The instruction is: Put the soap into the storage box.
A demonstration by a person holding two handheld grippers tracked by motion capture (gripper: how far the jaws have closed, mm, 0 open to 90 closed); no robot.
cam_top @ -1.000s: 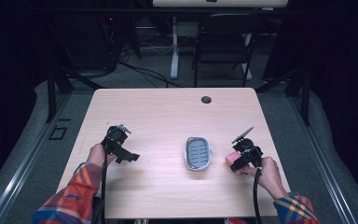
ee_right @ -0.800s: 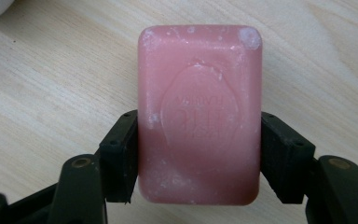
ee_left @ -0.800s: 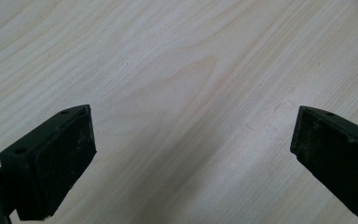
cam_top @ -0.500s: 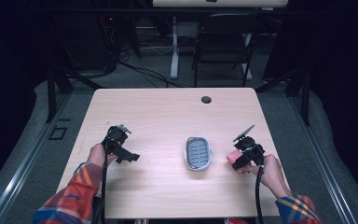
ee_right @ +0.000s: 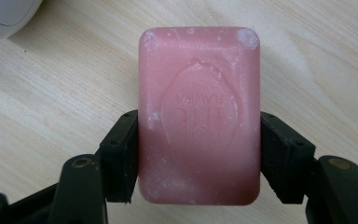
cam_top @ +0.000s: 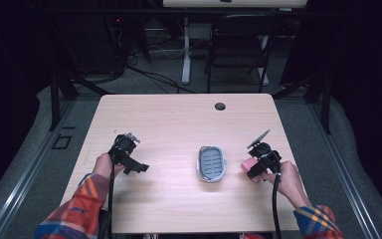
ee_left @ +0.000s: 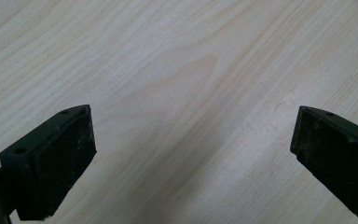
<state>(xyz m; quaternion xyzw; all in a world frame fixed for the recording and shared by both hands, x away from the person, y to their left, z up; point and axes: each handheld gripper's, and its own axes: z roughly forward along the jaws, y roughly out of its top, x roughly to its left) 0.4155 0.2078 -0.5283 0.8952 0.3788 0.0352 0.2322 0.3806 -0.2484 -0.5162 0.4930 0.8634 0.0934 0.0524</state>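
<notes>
We see the right gripper (ee_right: 199,140) pinching a pink soap bar (ee_right: 199,116) just right of the soap dish (cam_top: 211,163). Well left of the dish, the left gripper (ee_left: 191,144) hovers over the table (cam_top: 169,119), jaws spread wide.

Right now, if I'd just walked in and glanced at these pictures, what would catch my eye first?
Most likely the pink rectangular bar of soap with an embossed oval stamp, clamped between the jaws of the right gripper near the right edge of the pale wooden table. Just left of it lies a grey oval soap dish with a ribbed insert. The left gripper is open over bare wood.
</notes>
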